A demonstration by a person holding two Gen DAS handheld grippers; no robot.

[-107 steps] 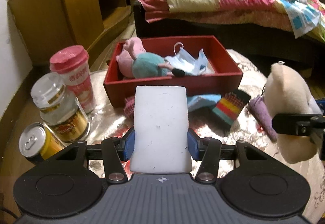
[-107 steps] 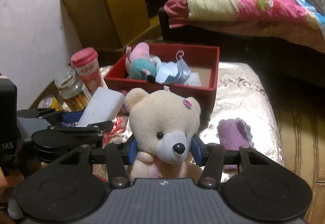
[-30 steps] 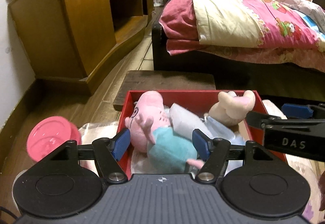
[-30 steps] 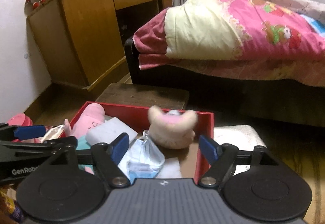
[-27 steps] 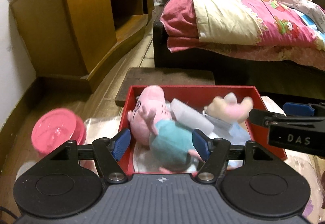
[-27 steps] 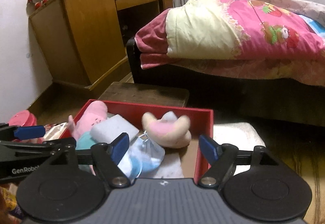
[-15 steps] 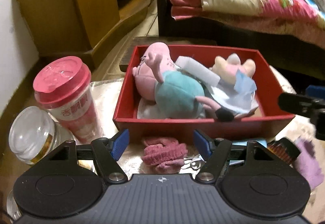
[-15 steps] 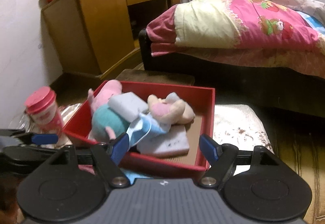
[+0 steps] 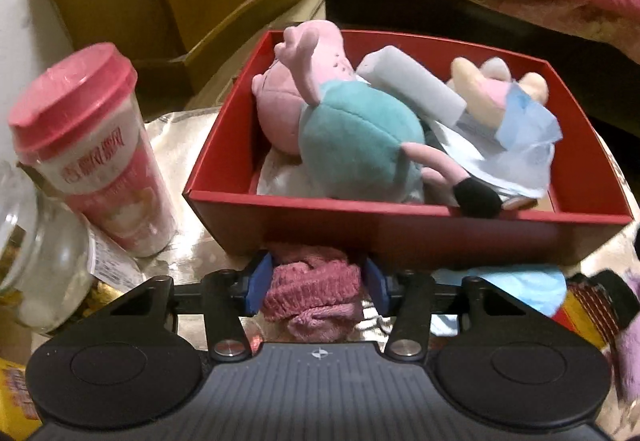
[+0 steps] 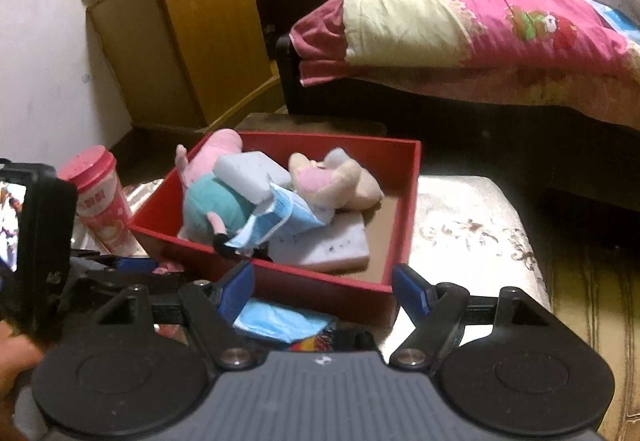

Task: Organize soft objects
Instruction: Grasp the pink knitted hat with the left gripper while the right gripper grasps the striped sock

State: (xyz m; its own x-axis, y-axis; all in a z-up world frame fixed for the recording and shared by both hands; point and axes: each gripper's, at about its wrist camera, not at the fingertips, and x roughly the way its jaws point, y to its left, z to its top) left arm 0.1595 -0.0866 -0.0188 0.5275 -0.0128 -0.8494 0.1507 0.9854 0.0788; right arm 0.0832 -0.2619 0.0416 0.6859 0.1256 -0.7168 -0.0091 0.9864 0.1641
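Several soft things already fill the red box (image 9: 400, 229): a pig plush (image 9: 340, 129), a white sponge (image 9: 412, 85), a small bear (image 9: 496, 89) and a face mask (image 9: 516, 145). Just in front of the box's near wall, on the silvery cloth, a pink knitted piece (image 9: 312, 289) lies bunched between the blue pads of the left gripper (image 9: 316, 281), which look pressed against its sides, so it seems clamped. The box lies straight ahead and above, so the lift is short and forward. Further right, the right gripper (image 10: 324, 285) hangs spread and empty above a blue mask (image 10: 280, 321) on the cloth.
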